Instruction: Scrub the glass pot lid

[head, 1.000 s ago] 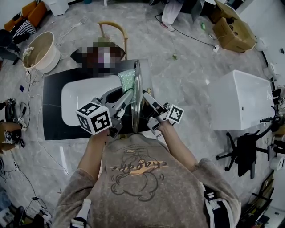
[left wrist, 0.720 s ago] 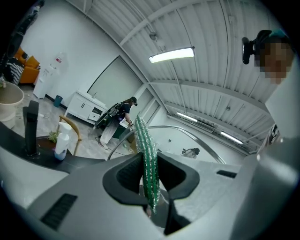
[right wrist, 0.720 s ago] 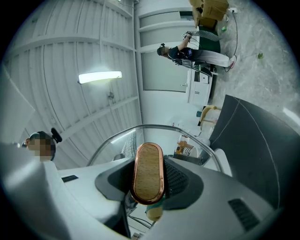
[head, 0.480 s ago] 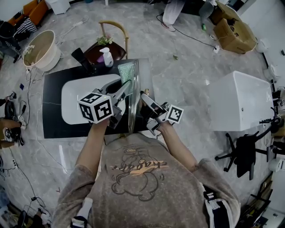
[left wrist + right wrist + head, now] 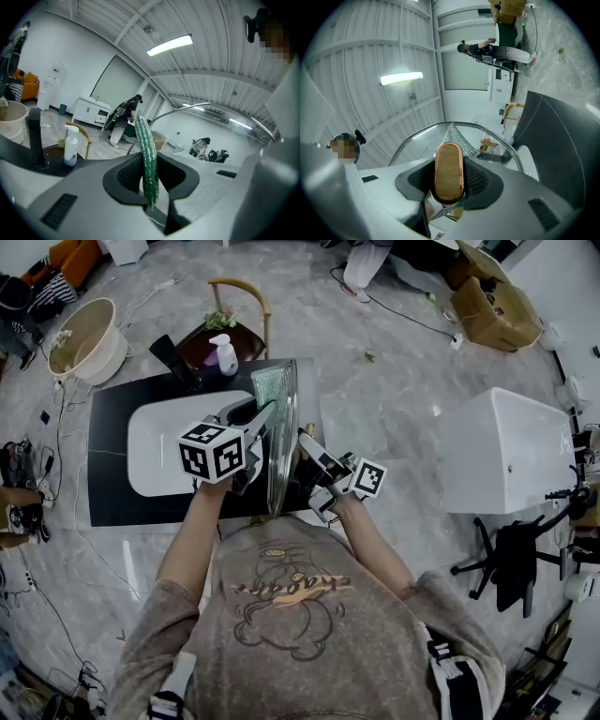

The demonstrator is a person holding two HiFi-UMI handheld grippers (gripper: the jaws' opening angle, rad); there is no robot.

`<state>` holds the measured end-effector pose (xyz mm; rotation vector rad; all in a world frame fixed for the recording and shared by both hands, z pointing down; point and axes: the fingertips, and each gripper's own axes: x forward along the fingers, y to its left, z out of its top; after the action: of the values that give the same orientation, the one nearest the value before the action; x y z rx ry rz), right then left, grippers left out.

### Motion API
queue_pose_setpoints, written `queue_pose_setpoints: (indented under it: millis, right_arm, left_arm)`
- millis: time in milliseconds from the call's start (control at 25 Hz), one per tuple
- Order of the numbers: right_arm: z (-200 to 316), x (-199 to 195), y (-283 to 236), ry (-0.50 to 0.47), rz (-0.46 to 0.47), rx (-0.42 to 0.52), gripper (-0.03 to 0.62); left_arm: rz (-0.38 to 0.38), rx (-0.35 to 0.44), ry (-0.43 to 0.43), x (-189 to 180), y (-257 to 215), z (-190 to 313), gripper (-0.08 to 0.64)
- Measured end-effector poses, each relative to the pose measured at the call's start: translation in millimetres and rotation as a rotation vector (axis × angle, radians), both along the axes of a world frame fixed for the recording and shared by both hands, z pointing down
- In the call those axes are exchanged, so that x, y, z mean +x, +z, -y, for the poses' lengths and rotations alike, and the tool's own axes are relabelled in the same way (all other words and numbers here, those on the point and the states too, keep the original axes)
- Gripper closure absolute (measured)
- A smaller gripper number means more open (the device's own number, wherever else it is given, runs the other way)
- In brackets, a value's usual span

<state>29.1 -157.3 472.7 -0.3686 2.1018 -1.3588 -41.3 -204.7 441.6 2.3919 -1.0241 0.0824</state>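
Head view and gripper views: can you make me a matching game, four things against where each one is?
1 green scouring pad
2 wooden lid knob
3 white pump bottle
4 white sink

A held by the right gripper
B in the black counter
C held by the left gripper
D on the small dark table

Pairs: 1-C, 2-A, 3-D, 4-B.
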Motion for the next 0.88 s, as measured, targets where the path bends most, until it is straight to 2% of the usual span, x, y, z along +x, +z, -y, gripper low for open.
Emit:
queue_pose_setpoints:
  millis: [400, 600, 880]
  right_arm:
    - [-1, 4, 0, 0.012, 0.03, -0.01, 0.413]
    - [2, 8, 2, 0.04, 0.045, -0.027, 0.413]
    - [8, 19, 3, 0.084, 0.066, -0.038, 0.413]
  left_arm:
    - [0.114, -0.076, 0.026, -1, 59, 5, 0.476]
    - [0.198, -0.126, 0.042, -1, 86, 2, 0.476]
    - [0.213, -0.186, 0.063, 4, 110, -15, 0.476]
